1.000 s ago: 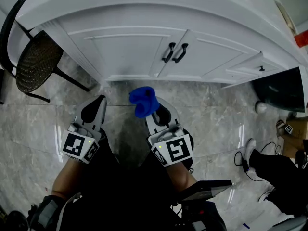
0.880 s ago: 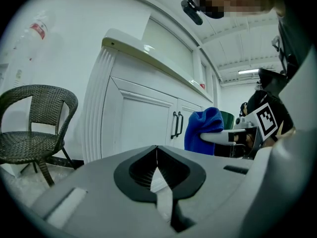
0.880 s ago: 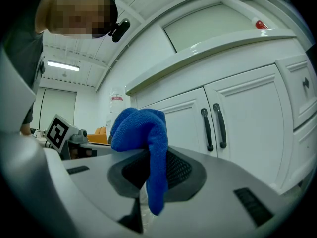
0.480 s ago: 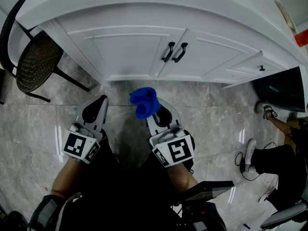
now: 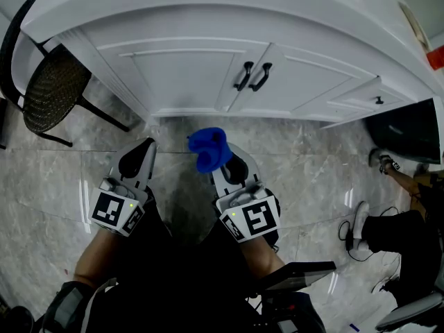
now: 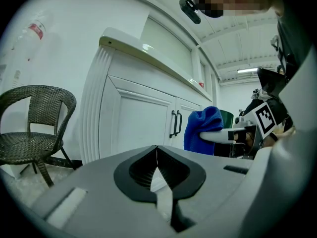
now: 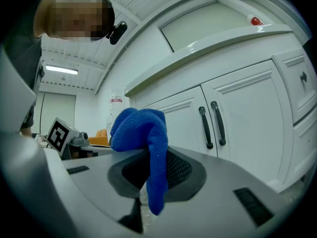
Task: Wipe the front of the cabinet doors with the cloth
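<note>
The grey marble floor [image 5: 319, 165] fills the lower head view, and the white cabinet [image 5: 208, 19] runs across the top under its worktop edge. Its two doors [image 5: 180, 71] are shut and meet at a pair of dark handles [image 5: 251, 75]. A wicker chair [image 5: 52, 89] stands to the left, apart from the cabinet.

Both hand-held grippers are held low in front of the person, well short of the doors. The left hand-held gripper [image 6: 157, 155] has its jaws together with nothing between them. The right hand-held gripper [image 7: 148, 182] is clamped on the blue cloth [image 7: 141, 130], which bunches above the jaws and hangs in a fold down between them. The cloth touches no door yet, so wiping looks not yet begun.

The cloth looks light, soft and floppy, probably a grippy microfibre. Held by one pinched fold, it will likely drag and flop, not press flat. A hold nearer the middle of the bunch, with a pad of cloth ahead of the jaw tips, should keep the hard jaws off the paint. Around the handles it may snag.
</note>
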The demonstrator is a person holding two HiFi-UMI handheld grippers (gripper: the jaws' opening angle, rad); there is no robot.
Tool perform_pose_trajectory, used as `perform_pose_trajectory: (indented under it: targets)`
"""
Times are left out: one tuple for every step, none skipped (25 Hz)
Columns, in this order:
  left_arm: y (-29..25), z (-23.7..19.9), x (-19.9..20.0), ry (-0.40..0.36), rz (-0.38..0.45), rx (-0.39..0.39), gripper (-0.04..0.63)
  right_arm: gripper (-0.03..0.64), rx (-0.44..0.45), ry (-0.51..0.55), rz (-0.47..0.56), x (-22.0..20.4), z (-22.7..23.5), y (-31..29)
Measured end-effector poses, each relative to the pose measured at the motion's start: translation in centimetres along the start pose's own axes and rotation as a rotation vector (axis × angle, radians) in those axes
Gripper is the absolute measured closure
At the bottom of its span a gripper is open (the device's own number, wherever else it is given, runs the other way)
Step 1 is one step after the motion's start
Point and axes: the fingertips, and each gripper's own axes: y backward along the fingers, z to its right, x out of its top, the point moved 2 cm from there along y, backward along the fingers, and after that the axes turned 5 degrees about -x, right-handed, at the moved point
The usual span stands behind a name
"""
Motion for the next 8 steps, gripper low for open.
perform_pose_trajectory:
  targets:
    - [0.01, -0.03, 0.01, 0.000, 0.000, 0.001, 0.592, 0.565, 0.001, 0.001, 0.000, 0.02, -0.02, -0.02]
    - [0.01, -0.04, 0.04, 0.000, 0.000, 0.001, 0.592, 0.565, 0.001, 0.005, 0.000, 0.02, -0.03, -0.03]
    - [-0.01, -0.01, 0.05, -0.001, 0.000, 0.001, 0.592, 0.565, 0.000, 0.011, -0.001, 0.01, -0.02, -0.01]
    - [-0.03, 0.04, 0.04, -0.002, -0.001, 0.001, 0.592, 0.565, -0.001, 0.017, -0.002, 0.00, 0.00, 0.03]
    - [-0.07, 0.10, 0.02, -0.002, -0.002, 0.000, 0.592, 0.565, -0.002, 0.021, -0.003, -0.02, 0.04, 0.07]
    - [-0.10, 0.14, -0.01, -0.002, -0.002, 0.000, 0.592, 0.565, -0.004, 0.021, -0.003, -0.05, 0.10, 0.10]
    - [-0.14, 0.18, -0.04, -0.002, -0.003, -0.001, 0.592, 0.565, -0.004, 0.018, -0.002, -0.07, 0.16, 0.12]
    - [-0.17, 0.21, -0.07, -0.002, -0.003, -0.001, 0.592, 0.565, -0.005, 0.014, -0.002, -0.09, 0.23, 0.15]
